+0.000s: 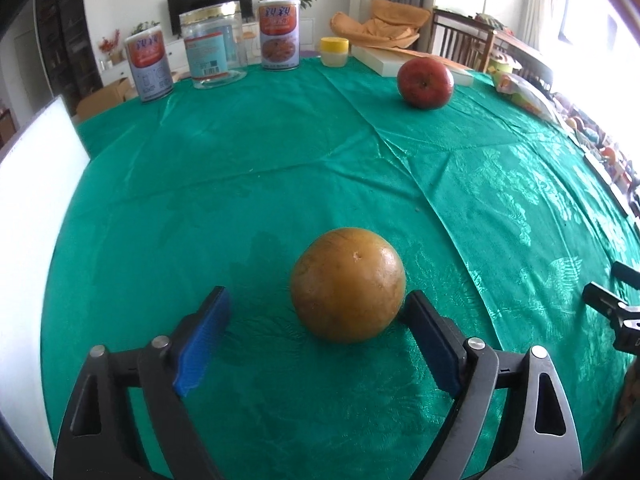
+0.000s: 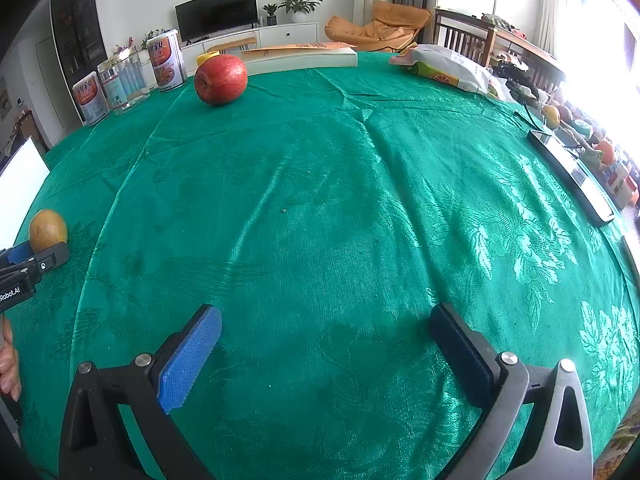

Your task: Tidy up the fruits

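- Left gripper [image 1: 316, 312] wide open around the orange [image 1: 347, 285] on the green tablecloth [image 1: 280, 160]; right pad just touching or nearly so, left pad clear, nothing squeezed.
- Right gripper [image 2: 326, 340] spread open too, empty, above bare cloth.
- Apple [image 1: 425, 83] sitting well apart, far side near the book [image 1: 384, 62].
- Risk, probably: round fruit rolling off if nudged by one pad first.
- Slick cloth wouldn't help either.
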A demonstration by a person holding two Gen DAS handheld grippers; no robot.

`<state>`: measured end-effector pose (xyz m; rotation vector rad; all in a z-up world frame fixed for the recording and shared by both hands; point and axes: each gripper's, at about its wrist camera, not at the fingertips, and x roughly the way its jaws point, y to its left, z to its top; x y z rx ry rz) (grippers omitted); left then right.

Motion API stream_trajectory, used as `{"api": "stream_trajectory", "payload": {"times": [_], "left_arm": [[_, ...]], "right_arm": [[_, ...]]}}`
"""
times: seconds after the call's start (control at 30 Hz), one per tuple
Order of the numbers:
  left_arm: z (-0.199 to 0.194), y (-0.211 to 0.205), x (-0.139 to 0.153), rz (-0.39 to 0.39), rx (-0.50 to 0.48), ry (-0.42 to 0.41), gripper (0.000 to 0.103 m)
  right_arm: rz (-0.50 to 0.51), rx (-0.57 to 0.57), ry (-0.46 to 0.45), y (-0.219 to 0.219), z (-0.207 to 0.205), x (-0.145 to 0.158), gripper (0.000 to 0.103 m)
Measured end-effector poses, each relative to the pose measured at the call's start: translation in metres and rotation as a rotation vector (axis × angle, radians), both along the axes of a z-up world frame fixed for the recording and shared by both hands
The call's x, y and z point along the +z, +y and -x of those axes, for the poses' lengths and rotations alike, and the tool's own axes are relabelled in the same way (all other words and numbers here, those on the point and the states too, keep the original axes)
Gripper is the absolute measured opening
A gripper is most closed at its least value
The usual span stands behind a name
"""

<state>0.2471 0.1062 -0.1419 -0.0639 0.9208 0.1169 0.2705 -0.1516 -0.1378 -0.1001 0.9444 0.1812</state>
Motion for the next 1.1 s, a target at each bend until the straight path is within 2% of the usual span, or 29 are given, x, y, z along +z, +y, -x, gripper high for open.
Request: {"api": "stream_trajectory", "payload": {"times": [0.1,0.17,0.33,0.5,0.57,0.7,0.73,0.77,0.8,0.9,1.0,1.1], "left_arm": [[0.000,-0.002,-0.001,-0.005,-0.006,0.007,0.098],[0.000,-0.002,-0.001,-0.006,-0.003,0.008,0.099],[-0.001,-0.002,-0.001,-0.006,0.002,0.009,0.100],[-0.001,-0.002,-0.001,-0.007,0.003,0.009,0.100],[-0.001,-0.002,-0.001,-0.007,0.003,0.009,0.100],[-0.001,-0.002,-0.001,-0.007,0.003,0.009,0.100],[-0.001,-0.001,-0.001,-0.007,0.003,0.010,0.100],[-0.001,-0.001,-0.001,-0.007,0.003,0.009,0.100],[-0.002,-0.001,-0.002,-0.007,0.003,0.009,0.100],[-0.001,0.000,-0.002,-0.006,0.003,0.009,0.100],[-0.001,0.000,-0.002,-0.006,0.004,0.009,0.100],[-0.001,0.000,-0.002,-0.006,0.004,0.009,0.100]], "right_arm": [[-0.016,0.070,0.098,0.005,-0.015,0.005,0.103],[-0.164,0.062,0.174,0.003,-0.041,0.016,0.103],[-0.522,-0.022,0.285,0.019,-0.135,0.040,0.103],[-0.683,-0.083,0.369,0.052,-0.222,0.029,0.103],[-0.770,-0.115,0.406,0.062,-0.243,0.019,0.103],[-0.845,-0.158,0.486,0.084,-0.270,-0.001,0.102],[-0.853,-0.156,0.479,0.089,-0.272,-0.002,0.101],[-0.844,-0.143,0.474,0.094,-0.274,-0.001,0.090],[-0.789,-0.141,0.485,0.099,-0.276,-0.002,0.069],[-0.716,-0.085,0.449,0.103,-0.273,0.003,0.069],[-0.524,0.017,0.377,0.108,-0.254,0.018,0.069],[-0.379,0.113,0.280,0.097,-0.214,0.036,0.069]]}}
